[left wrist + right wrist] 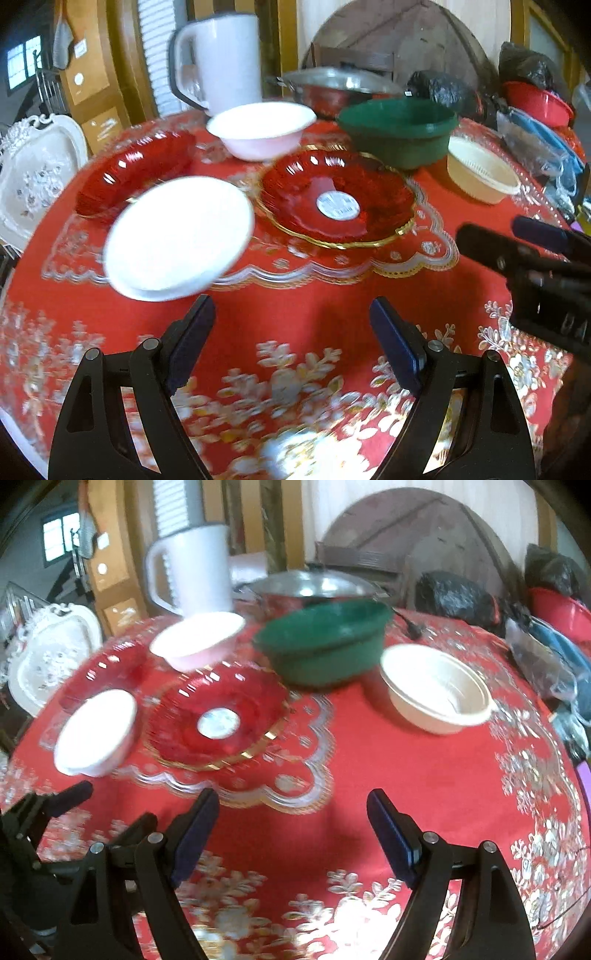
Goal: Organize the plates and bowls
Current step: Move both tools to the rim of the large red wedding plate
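left wrist: low over table [295,295], facing wall | right wrist: alongside — both share red plate [336,195]

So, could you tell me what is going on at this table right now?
A person holds two grippers over a red floral tablecloth, and both the left gripper and right gripper are open and empty. Nothing is grasped yet. Spread out ahead are a white round plate, a red glass dish with a gold rim, a white bowl, a green plastic bowl and a cream plastic bowl, all separate rather than stacked.
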{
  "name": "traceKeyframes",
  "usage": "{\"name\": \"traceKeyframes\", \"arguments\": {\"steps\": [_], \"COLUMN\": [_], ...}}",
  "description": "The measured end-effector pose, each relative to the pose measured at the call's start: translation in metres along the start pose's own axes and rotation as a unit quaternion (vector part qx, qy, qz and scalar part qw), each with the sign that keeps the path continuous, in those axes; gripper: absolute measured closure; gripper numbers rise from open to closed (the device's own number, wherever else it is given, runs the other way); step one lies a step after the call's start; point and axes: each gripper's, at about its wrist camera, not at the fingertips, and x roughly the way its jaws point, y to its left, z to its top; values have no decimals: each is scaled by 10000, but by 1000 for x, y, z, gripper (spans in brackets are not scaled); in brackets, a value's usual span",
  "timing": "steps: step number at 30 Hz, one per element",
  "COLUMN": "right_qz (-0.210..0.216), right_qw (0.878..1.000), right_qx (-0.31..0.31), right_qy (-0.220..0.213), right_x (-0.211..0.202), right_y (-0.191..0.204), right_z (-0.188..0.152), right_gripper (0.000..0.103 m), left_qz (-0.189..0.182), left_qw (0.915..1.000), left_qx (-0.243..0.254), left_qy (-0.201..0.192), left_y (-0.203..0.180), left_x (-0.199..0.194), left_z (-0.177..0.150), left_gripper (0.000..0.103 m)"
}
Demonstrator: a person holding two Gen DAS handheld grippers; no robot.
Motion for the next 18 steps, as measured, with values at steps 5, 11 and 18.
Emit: {"name": "traceKeyframes", "arguments": {"steps": [5, 11, 18], "right_qz": [536, 1433, 2024], "right_qw": [9982, 9890, 9769], "right_qx": [-191, -332, -569], "right_qy": [-211, -127, 383], "right_x": [-14, -2, 45], "right_y": [28, 71, 131], "right_z": [29, 80, 125], "right_gripper": [21, 21, 21], "left_qz": [504, 1180, 1348], "left_qw": [9979, 9890, 9855], "left_qx": [-196, -711, -982], "left_qy": [-366, -544, -324], "left_y": [53, 141, 202], "left_x": [-30, -37, -7], "left_z": [20, 47, 67], "left_gripper": [17, 17, 17]}}
